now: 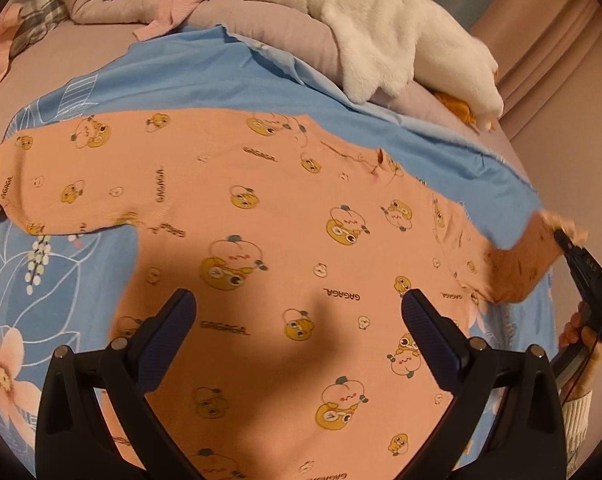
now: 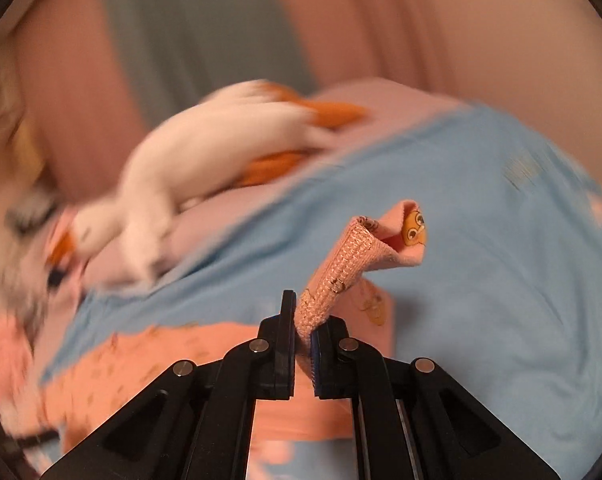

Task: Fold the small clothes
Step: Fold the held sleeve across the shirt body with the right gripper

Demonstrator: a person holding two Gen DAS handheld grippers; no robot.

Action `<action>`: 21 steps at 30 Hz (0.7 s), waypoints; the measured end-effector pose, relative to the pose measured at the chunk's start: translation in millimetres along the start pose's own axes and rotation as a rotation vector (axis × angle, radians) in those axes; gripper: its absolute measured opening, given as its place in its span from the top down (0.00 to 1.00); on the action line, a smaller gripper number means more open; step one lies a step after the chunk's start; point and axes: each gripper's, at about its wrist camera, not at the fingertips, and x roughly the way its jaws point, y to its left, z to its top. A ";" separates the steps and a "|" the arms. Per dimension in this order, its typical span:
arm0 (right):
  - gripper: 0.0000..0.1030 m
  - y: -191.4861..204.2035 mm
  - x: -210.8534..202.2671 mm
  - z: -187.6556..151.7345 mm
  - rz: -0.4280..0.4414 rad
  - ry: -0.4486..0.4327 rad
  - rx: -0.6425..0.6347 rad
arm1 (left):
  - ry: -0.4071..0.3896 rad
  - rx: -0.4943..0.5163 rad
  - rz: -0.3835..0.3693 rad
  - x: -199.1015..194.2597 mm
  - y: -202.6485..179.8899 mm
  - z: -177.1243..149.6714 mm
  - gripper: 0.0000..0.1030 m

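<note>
the peach shirt (image 1: 261, 240) with duck prints lies spread on the blue floral sheet (image 1: 53, 288) of the bed, a white plush goose (image 1: 381, 40) at twelve o'clock. the left gripper (image 1: 299, 308) hovers over the shirt body, fingers wide. at three o'clock the right gripper (image 2: 303, 320) has its fingers pinched on the ribbed cuff (image 2: 341, 272) of a lifted sleeve.

The left gripper (image 1: 299, 306) is hovering, jaws apart, over the orange shirt (image 1: 261, 240) lying on the blue sheet (image 1: 173, 80). The right gripper (image 1: 561, 236) seems to be lifting a blurred sleeve.
</note>
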 end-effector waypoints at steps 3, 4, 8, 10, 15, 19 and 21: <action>0.93 65.5 7.2 -2.6 0.012 0.000 -0.198 | 0.025 -0.047 -0.089 -2.3 11.7 9.7 0.01; 0.93 89.8 11.5 -8.0 0.045 0.003 -0.250 | 0.046 -0.071 -0.142 0.1 15.8 15.1 0.01; 0.93 141.8 21.3 -31.2 0.159 -0.005 -0.373 | 0.083 -0.107 -0.249 8.2 17.8 31.3 0.01; 0.93 165.5 34.9 -47.4 0.203 0.016 -0.438 | 0.094 -0.140 -0.308 11.8 20.4 36.7 0.01; 0.93 222.2 58.5 -75.2 0.196 0.072 -0.617 | 0.105 -0.218 -0.384 22.2 39.0 45.4 0.01; 0.93 256.0 66.7 -98.2 0.201 0.082 -0.738 | 0.107 -0.260 -0.387 29.6 60.6 53.6 0.01; 0.93 264.8 72.4 -107.7 0.199 0.088 -0.779 | 0.115 -0.288 -0.414 34.6 71.0 56.5 0.01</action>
